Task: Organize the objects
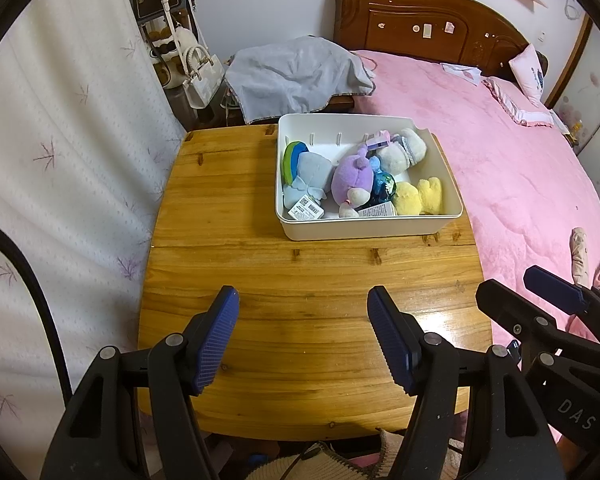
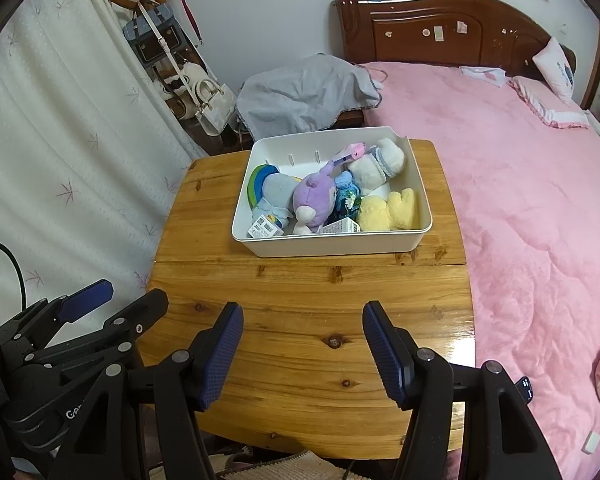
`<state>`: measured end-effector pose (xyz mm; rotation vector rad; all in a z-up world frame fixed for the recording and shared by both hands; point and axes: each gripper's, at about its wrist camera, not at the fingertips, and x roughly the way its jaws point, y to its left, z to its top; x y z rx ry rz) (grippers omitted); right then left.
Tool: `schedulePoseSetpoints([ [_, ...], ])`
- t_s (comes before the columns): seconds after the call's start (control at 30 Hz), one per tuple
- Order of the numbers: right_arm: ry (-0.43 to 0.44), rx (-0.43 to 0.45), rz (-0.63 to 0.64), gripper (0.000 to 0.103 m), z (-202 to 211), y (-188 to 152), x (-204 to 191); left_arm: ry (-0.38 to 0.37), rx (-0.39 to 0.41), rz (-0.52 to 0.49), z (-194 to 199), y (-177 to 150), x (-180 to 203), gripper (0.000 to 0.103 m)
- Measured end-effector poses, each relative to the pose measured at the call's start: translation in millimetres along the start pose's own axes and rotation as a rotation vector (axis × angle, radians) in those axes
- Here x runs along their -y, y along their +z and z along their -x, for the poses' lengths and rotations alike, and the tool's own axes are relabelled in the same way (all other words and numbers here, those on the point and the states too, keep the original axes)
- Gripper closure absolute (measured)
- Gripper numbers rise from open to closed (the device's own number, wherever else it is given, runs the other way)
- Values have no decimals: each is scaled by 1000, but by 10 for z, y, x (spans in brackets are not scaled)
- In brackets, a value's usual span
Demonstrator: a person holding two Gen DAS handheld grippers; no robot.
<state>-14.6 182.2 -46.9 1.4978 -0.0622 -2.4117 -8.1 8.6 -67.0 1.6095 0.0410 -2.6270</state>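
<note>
A white plastic bin point(image 1: 364, 229) point(image 2: 324, 247) stands on the far half of the wooden table point(image 1: 260, 280) point(image 2: 300, 320). It holds several plush toys: a purple one point(image 1: 350, 180) point(image 2: 314, 200), a light blue one point(image 1: 310, 170) point(image 2: 274, 190), a white one point(image 1: 404, 150) point(image 2: 380, 164) and a yellow one point(image 1: 418, 198) point(image 2: 392, 210), plus small boxes. My left gripper point(image 1: 303, 300) is open and empty over the near table. My right gripper point(image 2: 303, 314) is open and empty beside it, and shows at the right of the left wrist view point(image 1: 512, 284).
A bed with a pink cover point(image 1: 520, 168) point(image 2: 520, 180) runs along the table's right side. A white curtain point(image 1: 68, 140) point(image 2: 60, 128) hangs at the left. A grey cloth point(image 1: 296, 76) point(image 2: 304, 92) covers something behind the table. Bags point(image 1: 198, 76) hang at the back left.
</note>
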Motion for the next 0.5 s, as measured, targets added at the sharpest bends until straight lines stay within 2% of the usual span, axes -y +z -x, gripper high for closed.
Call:
schedulePoseSetpoints([
  [0.5, 6, -12, 4, 40, -56, 23, -9, 1, -9, 3, -17, 31, -4, 32],
])
